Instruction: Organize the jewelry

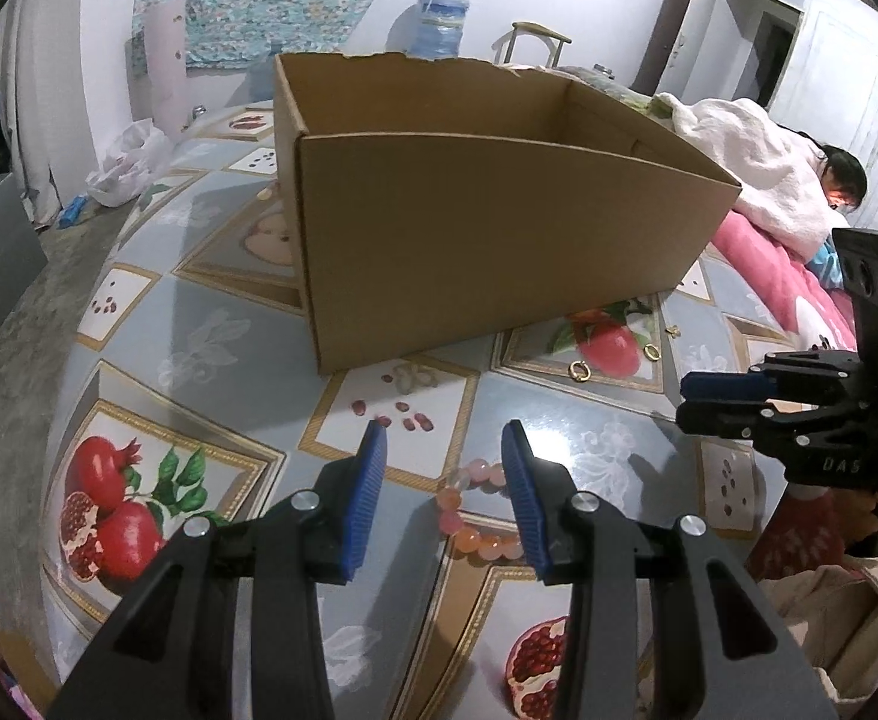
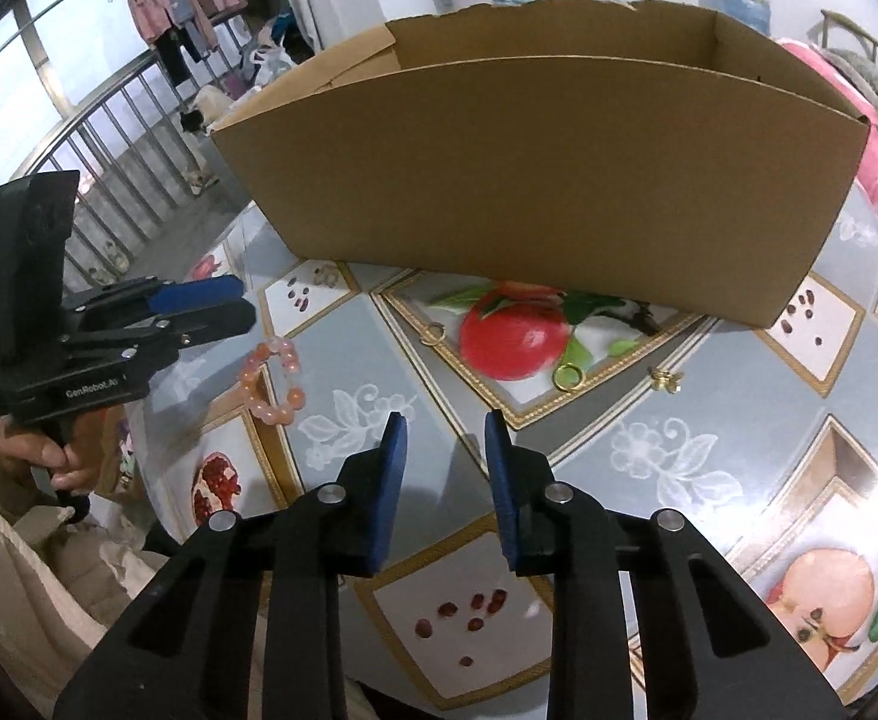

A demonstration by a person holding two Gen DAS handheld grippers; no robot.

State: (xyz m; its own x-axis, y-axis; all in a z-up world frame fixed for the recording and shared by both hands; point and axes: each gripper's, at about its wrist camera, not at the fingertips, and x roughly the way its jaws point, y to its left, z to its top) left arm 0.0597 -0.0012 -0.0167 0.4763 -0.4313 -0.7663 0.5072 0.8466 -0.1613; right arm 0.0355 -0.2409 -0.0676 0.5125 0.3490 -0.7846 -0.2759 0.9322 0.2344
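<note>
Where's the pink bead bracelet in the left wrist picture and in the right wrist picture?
Left wrist view: bead bracelet sits low centre on the tablecloth, between the left gripper jaws.
Right wrist view: it sits left of centre, below that same gripper seen from the side.
Shared landmark: the cardboard box behind it.

A cardboard box (image 1: 499, 222) stands on the table (image 1: 211, 330), toward its far side. Near of the box, on the tabletop, lie small items: a bead bracelet (image 2: 274, 384) to the left, a ring (image 2: 568, 376) just near of the box's front wall, another ring (image 2: 433, 333) between that ring and the bracelet, and a small charm (image 2: 667, 381) right of the rings. The left gripper (image 1: 445, 480) hangs over the bracelet; the right gripper (image 2: 445, 468) hangs near of the rings. A bed (image 1: 787, 276) lies right of the table.
</note>
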